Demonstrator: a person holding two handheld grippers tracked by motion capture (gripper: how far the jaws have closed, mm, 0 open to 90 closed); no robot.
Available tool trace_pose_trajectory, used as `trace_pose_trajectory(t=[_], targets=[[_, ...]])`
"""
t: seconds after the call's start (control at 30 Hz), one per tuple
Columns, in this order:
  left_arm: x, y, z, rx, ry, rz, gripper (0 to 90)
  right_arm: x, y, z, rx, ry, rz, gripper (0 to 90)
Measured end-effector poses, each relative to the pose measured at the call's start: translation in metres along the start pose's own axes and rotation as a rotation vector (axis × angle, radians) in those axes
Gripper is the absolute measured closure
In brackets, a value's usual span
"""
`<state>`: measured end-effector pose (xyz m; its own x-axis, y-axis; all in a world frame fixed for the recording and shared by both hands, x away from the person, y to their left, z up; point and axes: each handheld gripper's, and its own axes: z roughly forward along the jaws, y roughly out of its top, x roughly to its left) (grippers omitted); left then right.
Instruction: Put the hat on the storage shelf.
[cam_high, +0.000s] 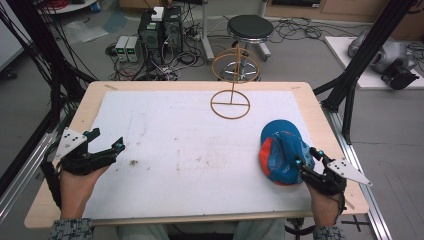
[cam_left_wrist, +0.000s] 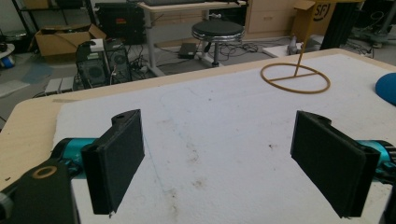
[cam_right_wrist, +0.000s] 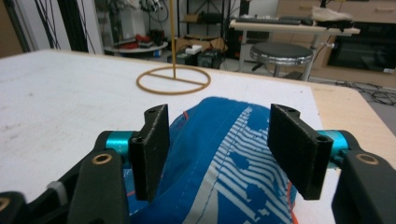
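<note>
- Workshop floor with cables, computer cases and a stool (cam_high: 250, 27) lies beyond a wooden table (cam_high: 320, 107) covered by a white mat (cam_high: 175, 145).
- Blue cap (cam_high: 281, 150) rests on the mat's right side, near its right edge; a wire stand (cam_high: 230, 104) rises at the far centre, well apart from the cap.
- Right gripper (cam_right_wrist: 219, 144) straddles the cap's crown; its jaws stand part-way apart, and contact with the fabric looks likely but cannot be confirmed.
- Left gripper (cam_left_wrist: 224, 163), jaws wide and empty, hovers over the mat's left side, well apart from the cap.
- Cap lies directly ahead of the right gripper, the nearer tool; open mat stretches between cap and stand.
</note>
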<state>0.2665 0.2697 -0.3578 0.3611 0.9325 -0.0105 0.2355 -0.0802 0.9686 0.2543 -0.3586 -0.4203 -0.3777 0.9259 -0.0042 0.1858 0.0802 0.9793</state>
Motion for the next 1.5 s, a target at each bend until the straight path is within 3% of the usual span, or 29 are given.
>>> trace_pose_trajectory(t=[0.17,0.47,0.6,0.8,1.07,1.27,1.43,1.47,1.5], targets=[[0.001,0.0,0.0,-0.002,-0.004,0.0,17.7,0.0,-0.002,0.003,0.051,-0.01,0.0,46.4],[0.0,-0.001,0.001,0.001,-0.008,-0.001,17.8,0.001,-0.003,0.003,0.085,-0.024,-0.01,61.4],[0.0,-0.002,0.002,0.001,-0.009,0.001,17.8,0.002,-0.004,0.004,0.104,-0.028,-0.032,74.0],[-0.001,-0.003,0.003,0.007,-0.009,-0.001,17.8,0.001,-0.001,0.008,0.112,-0.019,-0.015,87.6],[-0.003,-0.002,0.004,0.005,-0.02,0.006,17.8,-0.004,0.012,0.01,0.06,-0.024,0.078,88.5],[0.001,0.002,-0.001,-0.012,-0.009,-0.001,17.8,-0.007,0.026,0.019,0.025,-0.021,0.112,88.6],[0.003,0.004,-0.005,-0.027,-0.005,-0.008,17.8,-0.013,0.038,0.028,-0.003,-0.033,0.204,88.8],[0.003,0.004,-0.005,-0.027,-0.005,-0.008,17.8,-0.013,0.038,0.028,-0.003,-0.033,0.204,88.8],[0.004,0.004,-0.005,-0.024,-0.006,-0.004,17.8,-0.015,0.043,0.031,-0.012,-0.042,0.243,88.8]])
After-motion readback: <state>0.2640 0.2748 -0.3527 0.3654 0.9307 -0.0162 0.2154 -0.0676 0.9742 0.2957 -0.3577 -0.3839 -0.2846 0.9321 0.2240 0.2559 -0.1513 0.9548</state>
